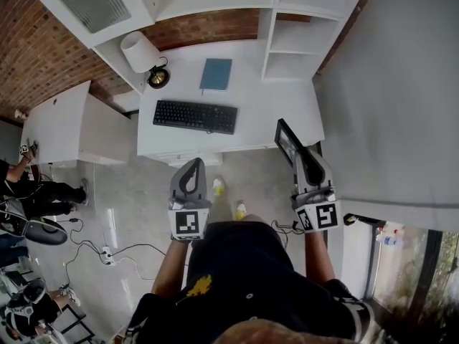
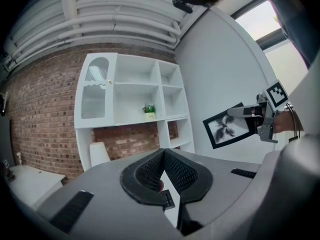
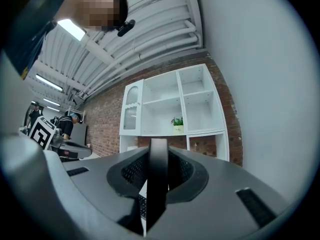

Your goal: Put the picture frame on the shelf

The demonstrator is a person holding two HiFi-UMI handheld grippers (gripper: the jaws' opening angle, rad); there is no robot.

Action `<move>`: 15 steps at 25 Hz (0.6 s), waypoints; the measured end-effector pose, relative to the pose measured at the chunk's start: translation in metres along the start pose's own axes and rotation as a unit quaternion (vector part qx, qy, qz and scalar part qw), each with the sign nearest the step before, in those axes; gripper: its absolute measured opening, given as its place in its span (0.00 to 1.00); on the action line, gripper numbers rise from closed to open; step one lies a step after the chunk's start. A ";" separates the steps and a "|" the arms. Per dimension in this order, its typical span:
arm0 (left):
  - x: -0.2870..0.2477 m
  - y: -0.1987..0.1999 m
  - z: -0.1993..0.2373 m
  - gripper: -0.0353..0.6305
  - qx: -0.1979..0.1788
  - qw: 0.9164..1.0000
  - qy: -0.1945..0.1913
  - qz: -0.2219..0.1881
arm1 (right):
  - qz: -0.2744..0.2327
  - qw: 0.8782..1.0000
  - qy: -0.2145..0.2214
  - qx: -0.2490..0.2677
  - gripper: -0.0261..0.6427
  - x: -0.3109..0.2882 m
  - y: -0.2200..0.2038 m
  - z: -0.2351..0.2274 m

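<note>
The picture frame, black-rimmed with a dark print, is clamped edge-on between the jaws of my right gripper, which is shut on it just in front of the white desk. In the right gripper view the frame stands as a black bar between the pads. The left gripper view shows the frame held out at the right. My left gripper hangs level beside it with its jaw tips together and nothing in them. The white shelf unit stands ahead on the desk against a brick wall, with a small potted plant in one compartment.
On the desk lie a black keyboard and a blue notebook, with a white lamp at the back left. A grey wall runs close on the right. A second white table, people and floor cables are to the left.
</note>
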State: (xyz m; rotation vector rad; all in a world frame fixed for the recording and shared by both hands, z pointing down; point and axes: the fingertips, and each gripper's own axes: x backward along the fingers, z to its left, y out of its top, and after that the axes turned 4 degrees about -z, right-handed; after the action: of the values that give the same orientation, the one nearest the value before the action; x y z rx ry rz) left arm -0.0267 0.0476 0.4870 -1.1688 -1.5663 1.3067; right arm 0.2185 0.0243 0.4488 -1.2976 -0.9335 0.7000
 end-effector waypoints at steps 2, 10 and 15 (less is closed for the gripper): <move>-0.005 -0.001 -0.004 0.08 -0.039 0.999 -0.006 -0.008 | 0.005 1.000 0.004 0.005 0.14 -0.003 -0.004 -0.001; -0.040 -0.006 0.014 0.08 -0.024 1.000 -0.013 -0.011 | 0.009 1.000 -0.013 -0.010 0.14 -0.026 -0.013 -0.020; -0.066 -0.004 0.044 0.08 -0.010 1.000 -0.007 -0.023 | 0.005 1.000 -0.013 -0.018 0.14 -0.060 -0.014 -0.018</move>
State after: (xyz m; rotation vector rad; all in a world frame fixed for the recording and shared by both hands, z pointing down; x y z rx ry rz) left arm -0.0501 -0.0276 0.4825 -1.1317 -1.6105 1.2733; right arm 0.2043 -0.0383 0.4518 -1.3281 -0.9645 0.7125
